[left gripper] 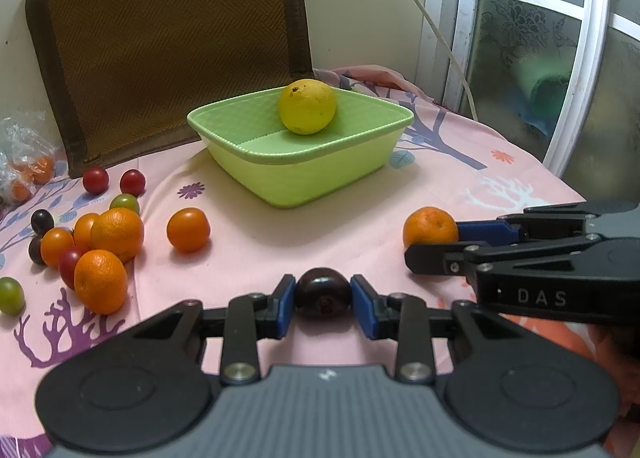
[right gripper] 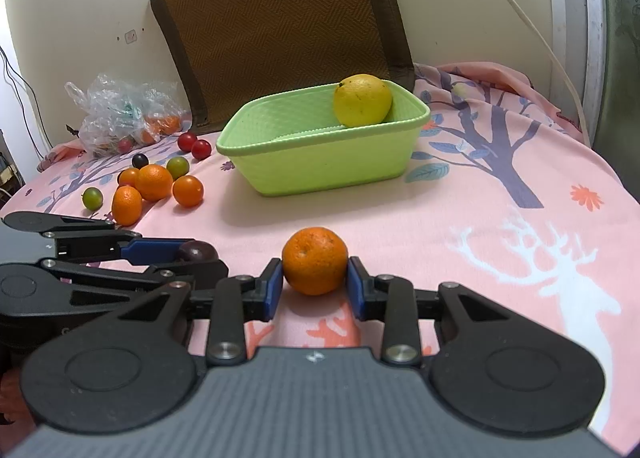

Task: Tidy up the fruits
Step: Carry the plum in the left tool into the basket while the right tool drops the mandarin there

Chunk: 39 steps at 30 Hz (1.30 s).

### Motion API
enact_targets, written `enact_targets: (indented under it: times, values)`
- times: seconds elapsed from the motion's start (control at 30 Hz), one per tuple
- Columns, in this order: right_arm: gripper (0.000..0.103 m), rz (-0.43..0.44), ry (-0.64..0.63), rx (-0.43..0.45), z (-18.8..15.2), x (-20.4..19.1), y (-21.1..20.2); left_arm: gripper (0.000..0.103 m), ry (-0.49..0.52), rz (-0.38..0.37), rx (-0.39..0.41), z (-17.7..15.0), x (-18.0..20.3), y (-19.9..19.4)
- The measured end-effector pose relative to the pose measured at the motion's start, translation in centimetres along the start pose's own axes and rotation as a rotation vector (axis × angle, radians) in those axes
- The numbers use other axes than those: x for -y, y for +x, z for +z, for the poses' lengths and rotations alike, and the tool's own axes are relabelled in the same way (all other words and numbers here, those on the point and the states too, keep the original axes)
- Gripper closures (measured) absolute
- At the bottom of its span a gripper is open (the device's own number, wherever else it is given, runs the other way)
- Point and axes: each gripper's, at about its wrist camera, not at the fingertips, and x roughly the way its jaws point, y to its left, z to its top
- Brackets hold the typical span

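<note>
Here a dark plum (left gripper: 323, 296) is gripped between the blue pads of the left gripper (left gripper: 323, 298), low over the pink cloth (left gripper: 360, 226). Beside it, a small orange (right gripper: 315, 260) is clamped in the jaws of the right gripper (right gripper: 315, 286). A yellow citrus (left gripper: 307, 106) is seen inside the green basin (left gripper: 304, 178), while loose fruits (left gripper: 108, 246) are scattered to the left.

COUNT, left wrist view | orange citrus fruit (left gripper: 188, 229): 6 loose on cloth | small red fruit (left gripper: 95, 179): 3 | small green fruit (left gripper: 125, 203): 2 | small dark fruit (left gripper: 323, 298): 3 | large yellow fruit (left gripper: 307, 106): 1 | green basket (left gripper: 304, 178): 1 | plastic bag (left gripper: 24, 154): 1, contents not countable | brown mat (left gripper: 168, 34): 1
</note>
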Motion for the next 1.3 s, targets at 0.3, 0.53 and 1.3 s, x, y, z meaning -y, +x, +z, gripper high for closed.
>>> enact_targets:
  times: [0.3,0.53,1.3]
  values:
    - [0.066,-0.001,-0.002,-0.001,0.0,0.0,0.0,0.073,-0.001,-0.001,0.001,0.0,0.0,0.0]
    - [0.066,-0.006,-0.008,-0.002,0.1,-0.1,0.1,0.073,-0.004,-0.003,0.001,0.0,-0.1,0.0]
    - [0.066,0.033,-0.022,0.19,2.1,0.7,-3.6,0.073,-0.079,-0.097,0.124,4.1,-2.0,-3.5]
